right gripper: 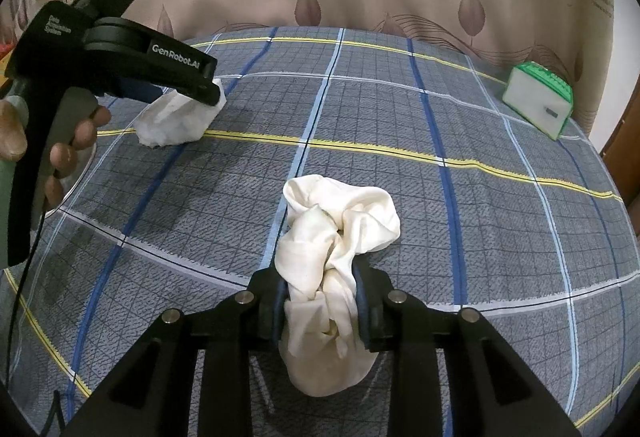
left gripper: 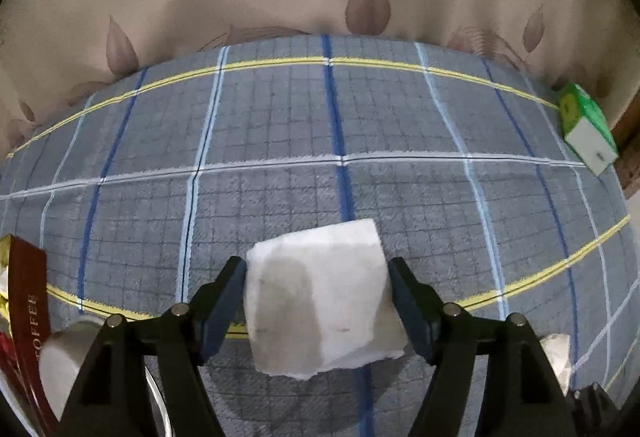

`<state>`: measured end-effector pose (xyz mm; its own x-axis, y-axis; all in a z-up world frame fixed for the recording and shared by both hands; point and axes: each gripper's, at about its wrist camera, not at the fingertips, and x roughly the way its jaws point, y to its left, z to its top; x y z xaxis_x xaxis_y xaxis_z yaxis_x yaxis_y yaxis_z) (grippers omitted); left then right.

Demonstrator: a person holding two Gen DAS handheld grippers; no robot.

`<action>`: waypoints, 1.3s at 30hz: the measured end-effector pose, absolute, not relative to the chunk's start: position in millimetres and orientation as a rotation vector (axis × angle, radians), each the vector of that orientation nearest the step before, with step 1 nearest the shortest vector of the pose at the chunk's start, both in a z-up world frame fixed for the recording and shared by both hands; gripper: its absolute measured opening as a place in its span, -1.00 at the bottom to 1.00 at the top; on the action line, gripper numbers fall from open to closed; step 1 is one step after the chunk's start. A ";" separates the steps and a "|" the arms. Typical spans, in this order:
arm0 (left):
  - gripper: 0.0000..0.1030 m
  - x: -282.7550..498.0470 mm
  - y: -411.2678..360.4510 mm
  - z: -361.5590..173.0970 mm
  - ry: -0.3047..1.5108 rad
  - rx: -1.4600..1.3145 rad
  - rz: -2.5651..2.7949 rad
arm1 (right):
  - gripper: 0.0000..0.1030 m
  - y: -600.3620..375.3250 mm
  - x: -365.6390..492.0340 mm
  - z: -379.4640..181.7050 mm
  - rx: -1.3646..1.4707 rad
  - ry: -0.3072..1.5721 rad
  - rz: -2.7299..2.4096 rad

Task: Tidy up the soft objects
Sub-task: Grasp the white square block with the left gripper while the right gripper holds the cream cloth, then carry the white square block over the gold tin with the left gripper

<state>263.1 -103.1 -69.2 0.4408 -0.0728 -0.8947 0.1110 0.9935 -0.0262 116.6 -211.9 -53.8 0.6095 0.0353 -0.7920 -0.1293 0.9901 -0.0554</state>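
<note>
On the checked bedspread (right gripper: 460, 221) the crumpled cloth (right gripper: 340, 237) lies near the front, the tissue wad (right gripper: 176, 121) behind it to the left, the tissue pack (right gripper: 538, 103) far back right — all well apart.

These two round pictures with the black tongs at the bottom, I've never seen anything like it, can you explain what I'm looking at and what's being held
No robot here: a person holds a hand-operated two-finger gripper in each hand, and each gripper carries a wide-angle camera looking along its fingers, hence the round, bent pictures.

The left wrist view shows the left gripper with its jaws wide open around a white tissue wad resting on the blue checked cloth; it is not squeezing it.

The right wrist view shows the right gripper shut on a crumpled cream cloth. At its upper left you see the person's left hand holding the other gripper over the same tissue.

A green and white pack lies at the far right edge. A dark red box lettered TOFFEE sits at the left.
</note>
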 end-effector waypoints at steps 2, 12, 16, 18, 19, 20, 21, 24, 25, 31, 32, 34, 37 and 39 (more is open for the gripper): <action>0.45 265.1 -103.8 -74.2 1.117 0.037 -0.105 | -0.46 -211.2 116.8 -53.9 -0.111 0.911 0.095; 0.47 268.3 -105.2 -87.4 1.113 0.012 -0.077 | -0.46 -211.8 116.0 -54.0 -0.109 0.911 0.096; 0.48 265.1 -107.9 -89.9 1.089 0.023 -0.075 | -0.46 -212.6 116.3 -53.9 -0.109 0.910 0.096; 0.48 263.3 -107.5 -90.4 1.079 0.026 -0.080 | -0.46 -212.1 116.3 -54.0 -0.110 0.910 0.095; 0.48 263.2 -107.0 -90.7 1.079 0.029 -0.092 | -0.46 -211.7 116.2 -54.1 -0.111 0.910 0.095; 0.48 262.8 -105.3 -90.9 1.078 0.034 -0.107 | -0.46 -212.6 116.3 -54.1 -0.110 0.910 0.096; 0.48 262.0 -103.0 -90.6 1.076 0.034 -0.117 | -0.46 -212.1 116.1 -54.3 -0.110 0.910 0.095; 0.44 260.5 -100.6 -89.9 1.070 0.037 -0.137 | -0.46 -212.5 116.1 -54.2 -0.111 0.910 0.095; 0.41 259.7 -99.9 -89.3 1.068 0.036 -0.135 | -0.46 -212.8 116.1 -54.2 -0.110 0.910 0.096; 0.35 252.7 -101.0 -85.9 1.045 0.063 -0.126 | -0.46 -212.7 116.6 -53.9 -0.114 0.910 0.094; 0.35 251.6 -101.1 -85.1 1.047 0.062 -0.125 | -0.46 -212.6 116.6 -54.0 -0.114 0.910 0.094; 0.35 249.0 -101.1 -83.9 1.051 0.064 -0.128 | -0.46 -212.4 116.6 -54.0 -0.114 0.910 0.094; 0.35 240.1 -101.5 -79.1 1.041 0.082 -0.144 | -0.46 -212.3 116.2 -54.4 -0.115 0.910 0.094; 0.35 235.8 -102.8 -75.7 1.046 0.084 -0.152 | -0.46 -212.3 116.1 -54.5 -0.114 0.909 0.094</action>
<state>235.8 -102.8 -75.7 0.4917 -0.0848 -0.8666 0.1646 0.9864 -0.0031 116.1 -212.3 -54.5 0.6108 0.0329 -0.7911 -0.1297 0.9898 -0.0589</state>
